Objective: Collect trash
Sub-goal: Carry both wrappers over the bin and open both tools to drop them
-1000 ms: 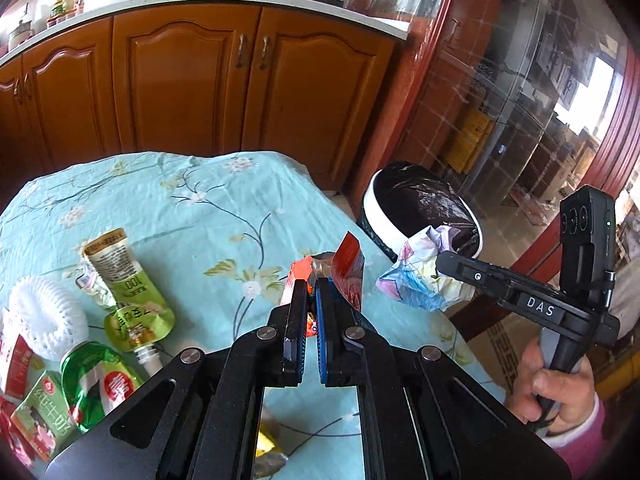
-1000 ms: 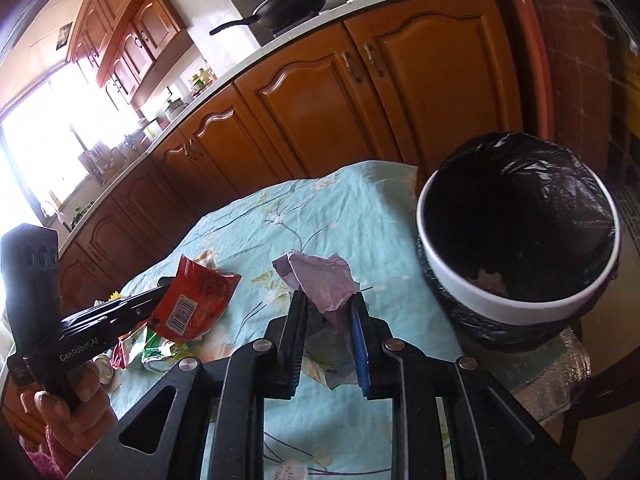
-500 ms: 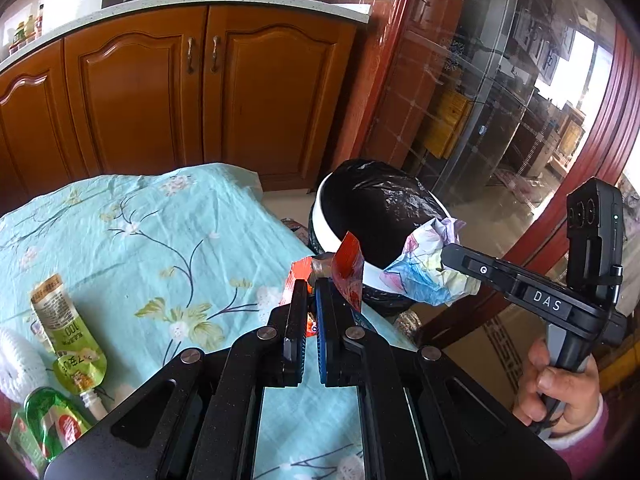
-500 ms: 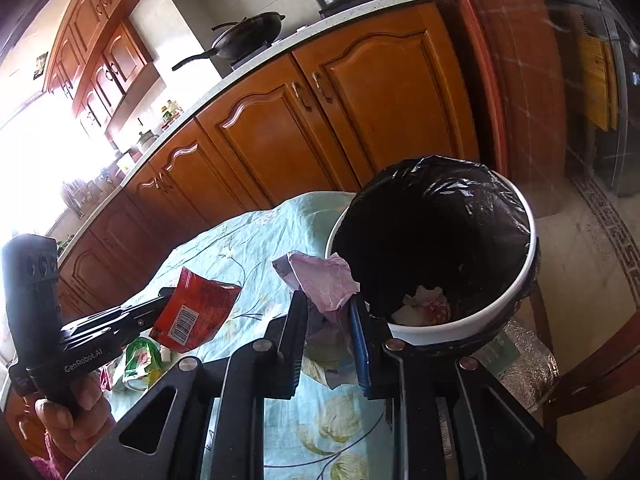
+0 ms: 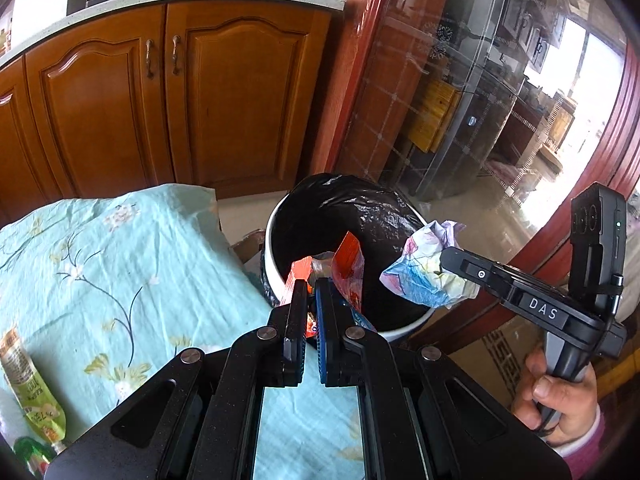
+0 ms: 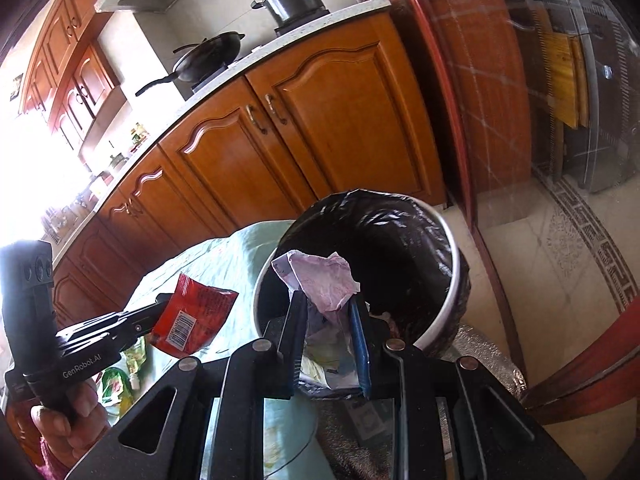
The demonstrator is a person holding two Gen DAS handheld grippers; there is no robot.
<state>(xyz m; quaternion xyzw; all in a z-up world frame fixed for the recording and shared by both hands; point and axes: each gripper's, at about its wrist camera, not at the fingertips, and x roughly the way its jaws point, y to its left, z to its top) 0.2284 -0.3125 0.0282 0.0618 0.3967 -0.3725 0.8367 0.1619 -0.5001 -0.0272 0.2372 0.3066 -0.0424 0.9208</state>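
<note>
Left wrist view: left gripper [image 5: 311, 296] pinched tight on a red snack wrapper [image 5: 347, 270], held at the near rim of the black-lined trash bin [image 5: 404, 330]; right gripper [image 5: 460, 268] clamped on a crumpled paper wad [image 5: 424, 276], pale with blue and pink marks, over the bin's right rim. Right wrist view: same wad [image 6: 320, 280] bulging between narrowly spread tongs above the bin mouth. Likely featherlight, soft, crushable; wrapper glossy, probably slippery, best gripped at a flat edge.
</note>
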